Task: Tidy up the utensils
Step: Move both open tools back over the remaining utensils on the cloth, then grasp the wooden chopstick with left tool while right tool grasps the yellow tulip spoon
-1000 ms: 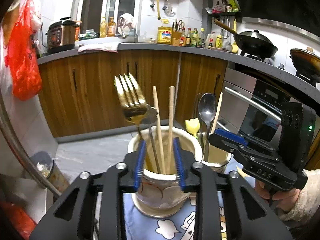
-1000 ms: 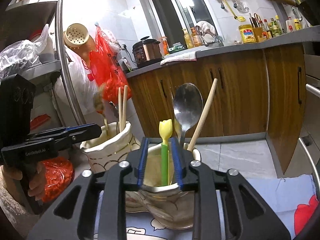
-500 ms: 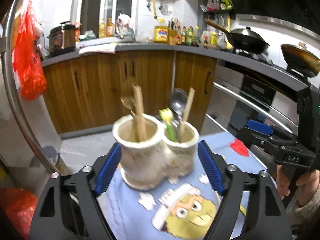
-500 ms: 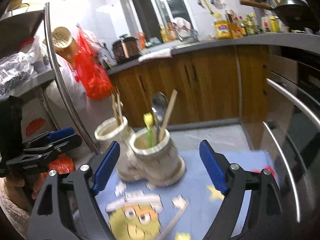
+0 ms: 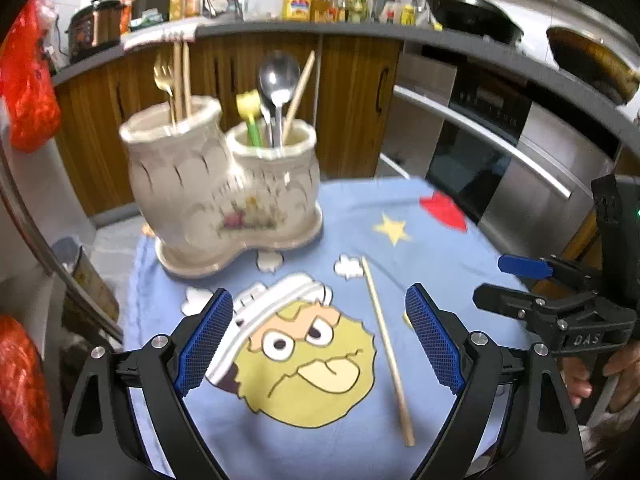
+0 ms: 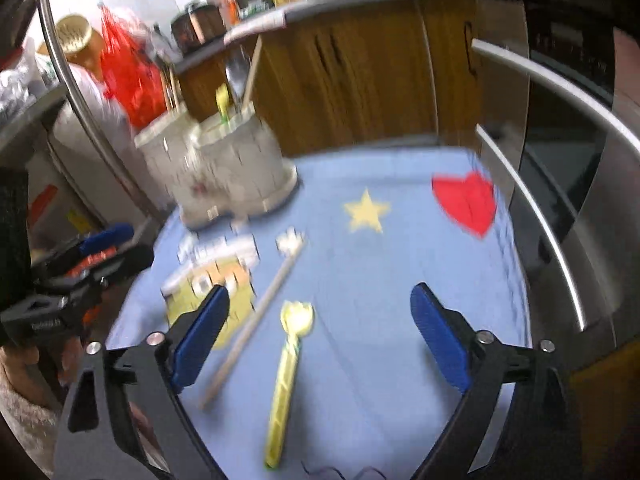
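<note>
A cream two-pot ceramic utensil holder (image 5: 224, 196) stands at the far left of the blue cartoon cloth (image 5: 400, 208). Its left pot holds a gold fork (image 5: 163, 80) and chopsticks (image 5: 181, 76). Its right pot holds a steel spoon (image 5: 278, 88), a yellow-green utensil (image 5: 250, 118) and one chopstick (image 5: 299, 90). A loose wooden chopstick (image 5: 386, 348) lies on the cloth between my left gripper's fingers. My left gripper (image 5: 318, 340) is open and empty. My right gripper (image 6: 320, 340) is open above a yellow-green utensil (image 6: 288, 380) and the chopstick (image 6: 256, 324) lying on the cloth; the holder also shows in this blurred view (image 6: 220, 164).
Wooden cabinets (image 5: 348, 92) and a steel oven (image 5: 512, 148) stand beyond the table. The counter carries a rice cooker (image 5: 94, 28), bottles and a wok (image 5: 472, 16). A red bag (image 5: 24, 92) hangs left. My right gripper shows at the right of the left wrist view (image 5: 560, 300).
Both grippers have opened, let go of the holder's utensils and pulled back and up. The holder is now farther away, and a chopstick and a yellow-green utensil on the cloth have come into view.
</note>
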Tool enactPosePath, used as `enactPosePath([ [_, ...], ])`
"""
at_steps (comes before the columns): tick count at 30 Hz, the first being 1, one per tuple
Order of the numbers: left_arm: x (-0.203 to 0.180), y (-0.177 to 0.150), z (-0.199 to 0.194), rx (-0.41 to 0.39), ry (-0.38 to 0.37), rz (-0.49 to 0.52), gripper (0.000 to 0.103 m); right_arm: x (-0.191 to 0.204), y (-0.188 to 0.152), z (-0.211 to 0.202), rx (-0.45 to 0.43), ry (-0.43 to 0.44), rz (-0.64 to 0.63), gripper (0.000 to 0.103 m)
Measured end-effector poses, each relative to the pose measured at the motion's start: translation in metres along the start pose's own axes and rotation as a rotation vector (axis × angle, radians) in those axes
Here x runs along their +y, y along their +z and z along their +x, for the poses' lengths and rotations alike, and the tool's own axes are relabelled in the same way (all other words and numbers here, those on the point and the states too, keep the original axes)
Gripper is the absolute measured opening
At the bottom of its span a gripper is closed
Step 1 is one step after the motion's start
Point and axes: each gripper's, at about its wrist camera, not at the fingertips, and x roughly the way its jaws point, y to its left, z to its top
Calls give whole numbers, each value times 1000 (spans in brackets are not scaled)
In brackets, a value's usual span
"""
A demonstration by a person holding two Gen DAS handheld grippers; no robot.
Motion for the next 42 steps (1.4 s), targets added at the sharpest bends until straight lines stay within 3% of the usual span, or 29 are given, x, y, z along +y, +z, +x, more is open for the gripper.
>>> enactPosePath([
  [5, -2, -13, 19, 34, -11, 10, 88, 7, -23, 17, 114, 31, -69, 48],
  [10, -9, -17, 30, 56, -20, 38, 88, 23, -38, 25, 167, 54, -147, 35],
  [16, -19, -17, 43, 85, -31, 63, 88, 30, -40, 37, 183, 11, -175, 29],
  [20, -21, -18, 49, 101, -35, 71, 88, 44, -47, 39, 164, -54, -279, 14],
  [24, -22, -19, 53, 119, -51, 65, 87, 32, -41, 38, 166, -37, -237, 10],
  [30, -26, -19, 64, 145, -72, 61, 86, 3, -23, 23, 97, -60, -123, 10],
  [42, -54, -20, 91, 190, -39, 152, 41, -18, -15, 20, 71, -64, -45, 10],
])
